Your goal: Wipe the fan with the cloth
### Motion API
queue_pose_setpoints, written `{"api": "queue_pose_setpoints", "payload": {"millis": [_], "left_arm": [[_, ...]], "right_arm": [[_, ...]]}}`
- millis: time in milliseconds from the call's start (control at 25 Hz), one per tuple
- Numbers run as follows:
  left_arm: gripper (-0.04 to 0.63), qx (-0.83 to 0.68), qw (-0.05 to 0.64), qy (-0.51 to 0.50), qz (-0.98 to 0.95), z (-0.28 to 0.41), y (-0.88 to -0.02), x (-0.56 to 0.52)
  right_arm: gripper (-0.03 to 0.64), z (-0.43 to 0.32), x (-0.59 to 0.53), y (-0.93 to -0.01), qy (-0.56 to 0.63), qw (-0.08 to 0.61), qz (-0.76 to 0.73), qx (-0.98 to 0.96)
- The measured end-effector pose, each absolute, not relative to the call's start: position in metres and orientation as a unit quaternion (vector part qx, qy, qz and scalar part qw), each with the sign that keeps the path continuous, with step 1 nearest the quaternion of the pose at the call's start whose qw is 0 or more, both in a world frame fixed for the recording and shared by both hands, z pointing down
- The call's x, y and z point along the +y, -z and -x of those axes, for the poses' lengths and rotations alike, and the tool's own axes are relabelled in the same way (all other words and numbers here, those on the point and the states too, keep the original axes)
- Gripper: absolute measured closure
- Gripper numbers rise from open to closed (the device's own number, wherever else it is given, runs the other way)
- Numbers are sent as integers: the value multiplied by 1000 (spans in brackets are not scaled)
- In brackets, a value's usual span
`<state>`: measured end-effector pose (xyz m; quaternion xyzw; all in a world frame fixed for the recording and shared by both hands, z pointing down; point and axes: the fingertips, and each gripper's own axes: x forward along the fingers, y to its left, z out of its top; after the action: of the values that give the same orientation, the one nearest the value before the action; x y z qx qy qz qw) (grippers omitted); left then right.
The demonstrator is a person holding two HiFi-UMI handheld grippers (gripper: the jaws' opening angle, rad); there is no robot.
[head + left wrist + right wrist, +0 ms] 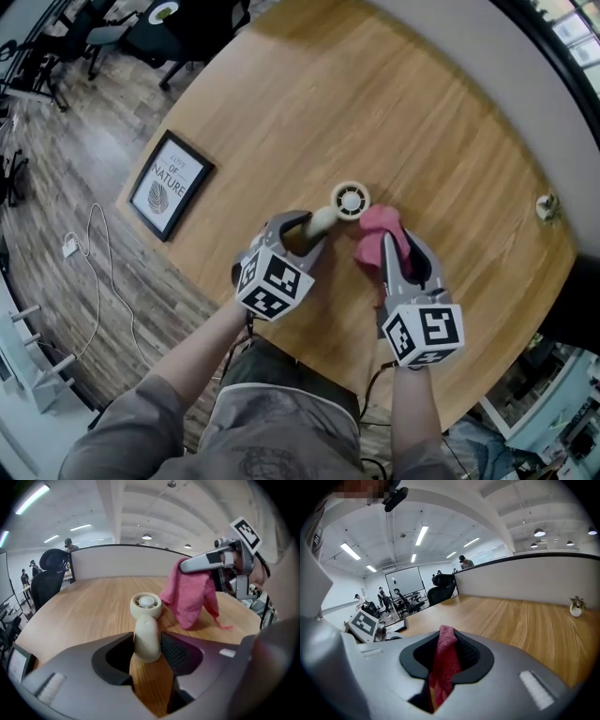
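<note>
A small cream handheld fan [350, 200] lies on the round wooden table [281, 112], round head pointing away from me. My left gripper [305, 230] is shut on the fan's handle [146, 639], which sits between both pads; the head [146, 605] sticks out beyond them. My right gripper [389, 239] is shut on a pink cloth [380, 225], pinched between its pads [445, 663]. In the left gripper view the cloth [190, 597] hangs from the right gripper [187, 564] just right of the fan's head, its lower edge on the table.
A black-framed print [169, 185] lies near the table's left edge. A small pale ornament [547, 206] stands at the far right by the low grey partition [525, 578]. Office chairs [49, 573] and people are beyond the table.
</note>
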<state>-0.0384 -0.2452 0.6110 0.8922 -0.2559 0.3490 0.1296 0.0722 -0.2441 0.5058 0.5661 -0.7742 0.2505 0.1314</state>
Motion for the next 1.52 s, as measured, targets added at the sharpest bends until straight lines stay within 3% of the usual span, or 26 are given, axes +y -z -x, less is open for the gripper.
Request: {"api": "queue_pose_setpoints", "payload": {"millis": [680,1040,1240,1520], "left_arm": [[417,-151,100,-329,-927,32,-609,-236],[414,-145,92,-335,-926,34,-612,-235],[414,-135,84,-338,-928,29,-609,-231],[416,-129,86,-329,-931,21,-610,-233]], "right_arm": [[546,-19,-287,-552,-234,208,-534,-786],[548,56,-247,-572,-277,245,-403,-837],[548,39,-247,-566,-277,253,-402,-835],[546,-36,-271,-555,-235,238,-522,-785]]}}
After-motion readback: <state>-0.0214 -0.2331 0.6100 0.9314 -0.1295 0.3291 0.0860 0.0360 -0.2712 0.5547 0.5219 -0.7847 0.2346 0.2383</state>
